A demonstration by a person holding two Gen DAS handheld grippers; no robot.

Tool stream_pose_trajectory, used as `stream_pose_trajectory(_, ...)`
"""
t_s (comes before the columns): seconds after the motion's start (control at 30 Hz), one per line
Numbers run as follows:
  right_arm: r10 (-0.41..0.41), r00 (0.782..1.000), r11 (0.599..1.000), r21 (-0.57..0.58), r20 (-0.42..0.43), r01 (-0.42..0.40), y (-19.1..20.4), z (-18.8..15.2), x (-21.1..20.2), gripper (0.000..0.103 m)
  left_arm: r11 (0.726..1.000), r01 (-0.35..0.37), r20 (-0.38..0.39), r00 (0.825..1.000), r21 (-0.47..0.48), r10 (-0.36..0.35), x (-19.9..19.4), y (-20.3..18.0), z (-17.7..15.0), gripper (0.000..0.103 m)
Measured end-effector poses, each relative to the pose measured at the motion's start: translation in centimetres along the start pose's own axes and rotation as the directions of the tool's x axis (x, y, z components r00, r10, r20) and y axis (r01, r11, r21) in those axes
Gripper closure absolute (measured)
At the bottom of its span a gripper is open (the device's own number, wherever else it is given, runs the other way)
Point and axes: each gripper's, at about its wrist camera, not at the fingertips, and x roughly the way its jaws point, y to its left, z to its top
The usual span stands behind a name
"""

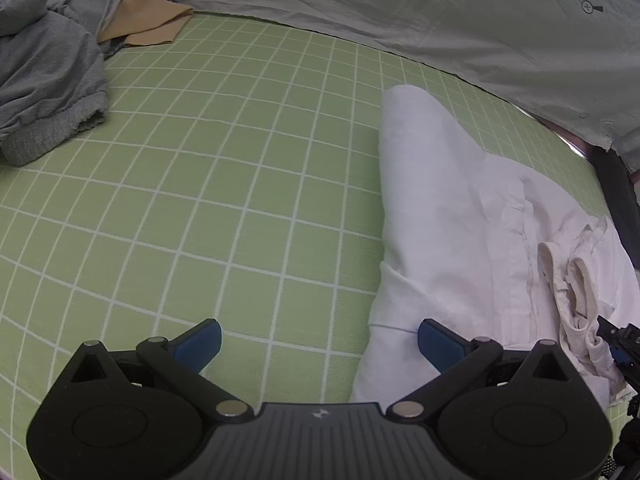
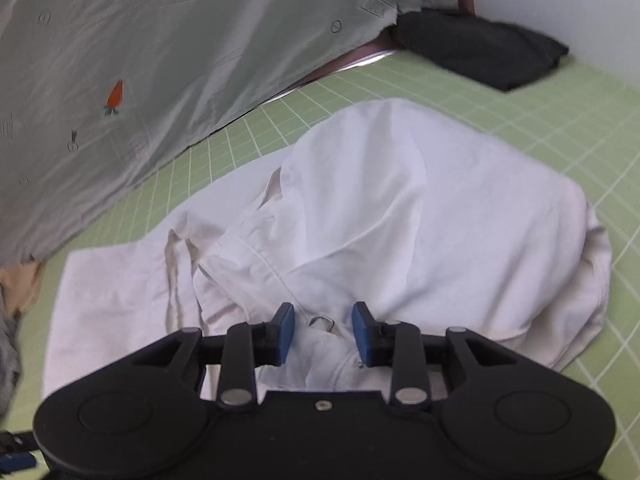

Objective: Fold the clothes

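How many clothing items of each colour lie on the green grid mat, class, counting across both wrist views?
White: 1, the white garment
Grey: 1, the grey garment
Tan: 1, the tan garment
Black: 1, the black garment
Total: 4

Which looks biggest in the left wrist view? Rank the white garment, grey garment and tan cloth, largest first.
1. white garment, though it lies nearest the camera, which inflates it.
2. grey garment, partly cut off by the frame.
3. tan cloth, plainly smallest, partly hidden.
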Motion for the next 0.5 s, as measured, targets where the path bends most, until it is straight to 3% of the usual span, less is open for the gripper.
stream_pose_trajectory(0.13,-0.054,0.999,0.996,-0.072,0.002,0.055,0.8,0.4,-0.4,0.06,1.0,0.022,-0.004,1.0,0.011,-0.022,0.5,-0.6,0.2,0.0)
stream_pose_trajectory(0.17,-0.071,0.997,0.993,-0.092,0.011,0.072,1.0,0.6,-0.7,0.047,1.0,0.028,-0.007,1.0,0.012,-0.028,0.6,-0.8,0.2,0.0)
stream_pose_trajectory(0.2,-0.089,0.996,0.99,-0.112,0.02,0.091,1.2,0.8,-1.1,0.026,0.999,0.035,-0.009,0.999,0.012,-0.035,0.8,-0.9,0.2,0.0)
stream_pose_trajectory(0.27,-0.158,0.984,0.972,-0.162,0.077,0.169,1.8,0.7,-2.4,0.0,0.999,0.051,-0.015,0.999,0.008,-0.051,1.2,-1.1,0.3,0.0)
stream_pose_trajectory(0.37,-0.198,0.973,0.951,-0.219,0.115,0.219,1.8,0.8,-3.7,0.001,0.998,0.069,-0.028,0.997,0.01,-0.068,2.0,-1.9,0.3,0.0)
stream_pose_trajectory(0.5,-0.223,0.968,0.946,-0.214,0.111,0.242,0.7,0.9,-4.8,0.001,0.996,0.086,-0.048,0.995,0.022,-0.085,3.0,-2.9,0.2,0.0)
